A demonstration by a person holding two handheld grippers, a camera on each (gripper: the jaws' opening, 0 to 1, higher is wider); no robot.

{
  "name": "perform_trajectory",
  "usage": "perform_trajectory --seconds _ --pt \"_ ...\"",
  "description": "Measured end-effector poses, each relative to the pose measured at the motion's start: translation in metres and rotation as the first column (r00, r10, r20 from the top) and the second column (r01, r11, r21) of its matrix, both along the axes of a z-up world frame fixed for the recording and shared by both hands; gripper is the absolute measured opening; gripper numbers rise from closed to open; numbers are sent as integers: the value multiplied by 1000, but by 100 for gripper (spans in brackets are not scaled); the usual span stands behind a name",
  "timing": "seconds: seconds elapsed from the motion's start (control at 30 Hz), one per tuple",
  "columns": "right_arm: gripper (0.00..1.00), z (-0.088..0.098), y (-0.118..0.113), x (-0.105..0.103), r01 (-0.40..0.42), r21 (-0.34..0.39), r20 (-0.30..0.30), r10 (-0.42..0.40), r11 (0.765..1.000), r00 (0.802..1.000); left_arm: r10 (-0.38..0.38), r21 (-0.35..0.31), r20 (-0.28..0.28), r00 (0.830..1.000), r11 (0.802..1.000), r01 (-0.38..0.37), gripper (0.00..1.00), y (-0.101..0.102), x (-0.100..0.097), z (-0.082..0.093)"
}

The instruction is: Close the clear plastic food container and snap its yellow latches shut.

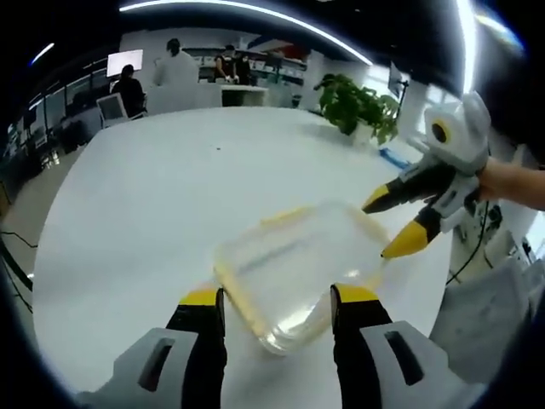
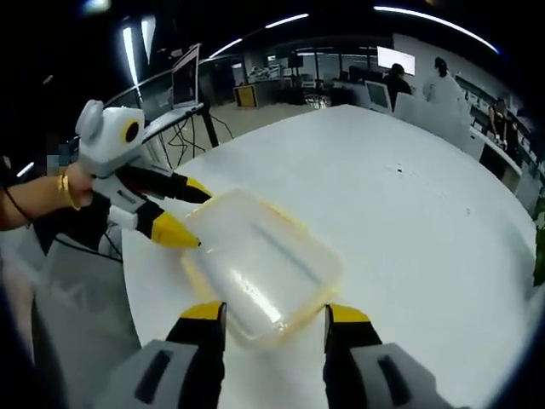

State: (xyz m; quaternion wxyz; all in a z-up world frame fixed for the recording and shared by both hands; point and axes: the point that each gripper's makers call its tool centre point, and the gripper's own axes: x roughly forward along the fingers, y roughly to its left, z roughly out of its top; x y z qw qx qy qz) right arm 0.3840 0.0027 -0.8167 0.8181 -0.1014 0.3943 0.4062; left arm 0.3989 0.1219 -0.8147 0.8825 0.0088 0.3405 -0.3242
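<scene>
Left gripper view has the container [image 1: 298,277] sitting on the white counter [image 1: 170,196], just past the left hand-held gripper [image 1: 278,300], whose two yellow-tipped jaws are spread wide with the near end of the box between them, not clamped on it. Lid looks to be lying on top, with yellow strips along the edges. Can't tell if any latch is snapped, it's too blurry. The right hand-held gripper [image 1: 381,228] comes in from 3 o'clock, held by a hand [image 1: 511,181], jaws apart, lower tip touching the far right corner of the box. A plant [image 1: 358,106] sits at the far edge around 1 o'clock, and people stand by desks way back at 12.

Right gripper view shows the same container [image 2: 260,268] from the other end, between that gripper's [image 2: 277,313] spread jaws. The left one [image 2: 194,217] reaches in from 9 o'clock, released too, one tip at the box's corner. A laptop [image 2: 186,77] is up at 11.
</scene>
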Motion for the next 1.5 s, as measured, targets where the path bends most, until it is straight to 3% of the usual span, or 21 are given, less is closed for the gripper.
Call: perform_trajectory --seconds 0.17,0.37,1.5 --pt "44 -2 -5 0 9 29 -12 -9 1000 1000 -3 -13 -6 1000 1000 2 48 -5 1 0" --pt "44 -1 -9 2 3 28 -13 -2 1000 1000 1 -50 -52 999 999 -4 54 -15 -1 -6" --pt "44 0 -40 28 14 42 -6 -14 999 1000 12 -72 -65 998 997 -17 55 -46 24 -7"
